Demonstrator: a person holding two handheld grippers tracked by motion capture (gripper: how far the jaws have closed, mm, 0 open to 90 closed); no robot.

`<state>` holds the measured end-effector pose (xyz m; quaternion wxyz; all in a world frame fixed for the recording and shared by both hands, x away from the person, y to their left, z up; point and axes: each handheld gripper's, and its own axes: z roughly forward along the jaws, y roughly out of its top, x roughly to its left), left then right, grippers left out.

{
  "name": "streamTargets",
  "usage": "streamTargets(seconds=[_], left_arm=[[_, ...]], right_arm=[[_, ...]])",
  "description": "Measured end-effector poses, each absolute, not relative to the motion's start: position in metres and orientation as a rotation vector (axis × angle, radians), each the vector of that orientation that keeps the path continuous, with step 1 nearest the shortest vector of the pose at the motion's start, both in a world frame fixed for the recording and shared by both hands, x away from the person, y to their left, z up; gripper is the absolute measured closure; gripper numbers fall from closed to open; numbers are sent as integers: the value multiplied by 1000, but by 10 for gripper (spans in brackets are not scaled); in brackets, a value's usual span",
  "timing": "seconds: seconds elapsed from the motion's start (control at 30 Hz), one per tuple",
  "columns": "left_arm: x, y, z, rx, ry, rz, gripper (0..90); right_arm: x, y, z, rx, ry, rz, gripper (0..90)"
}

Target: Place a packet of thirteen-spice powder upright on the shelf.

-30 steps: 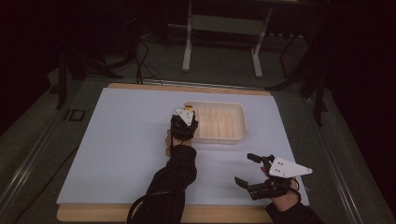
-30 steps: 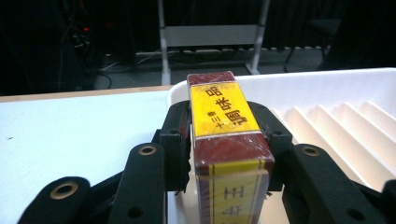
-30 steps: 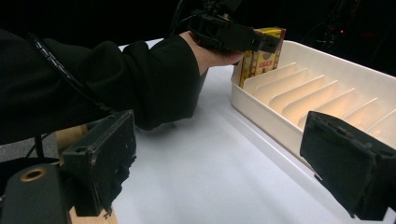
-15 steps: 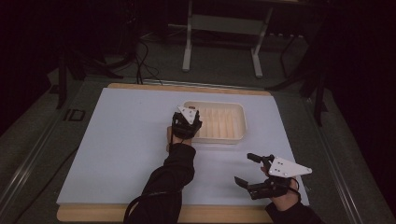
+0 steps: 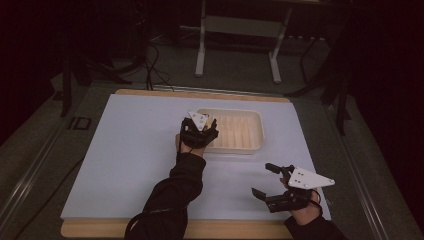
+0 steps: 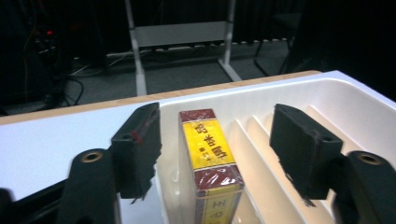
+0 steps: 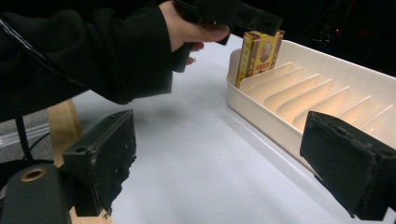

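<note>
Yellow and dark red, the small box (image 6: 208, 158) stands upright on its edge in the end slot of the cream plastic tray (image 5: 252, 146), tight against the tray's left end wall, with a thin divider just beside it on its other side. The left gripper (image 5: 201, 131) hangs right over that end of the tray, its jaws spread wide on either side of the box and touching nothing. The tray sits toward the far middle of a pale white mat (image 5: 125, 160) laid over a wooden table (image 5: 100, 231). Well apart, near the table's front right corner, the right gripper (image 5: 272, 181) hovers above the mat with its jaws parted and empty.
</note>
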<state>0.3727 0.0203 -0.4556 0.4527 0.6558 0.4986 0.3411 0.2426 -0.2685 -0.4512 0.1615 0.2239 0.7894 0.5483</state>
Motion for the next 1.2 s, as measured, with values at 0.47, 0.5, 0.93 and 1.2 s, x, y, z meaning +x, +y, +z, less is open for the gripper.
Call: streamTargets(seconds=[0.47, 0.5, 0.93, 1.2], left_arm=[[344, 29, -432, 1661, 1115, 737, 33], [341, 30, -431, 1666, 1099, 737, 32], [306, 40, -419, 1704, 988, 632, 25], [287, 46, -416, 1707, 939, 567, 25]], right_arm=[[243, -268, -452, 648, 2254, 1554, 106], [243, -268, -452, 650, 2254, 1557, 106], [244, -267, -454, 654, 2264, 1550, 106], [244, -268, -454, 657, 2259, 1549, 106]])
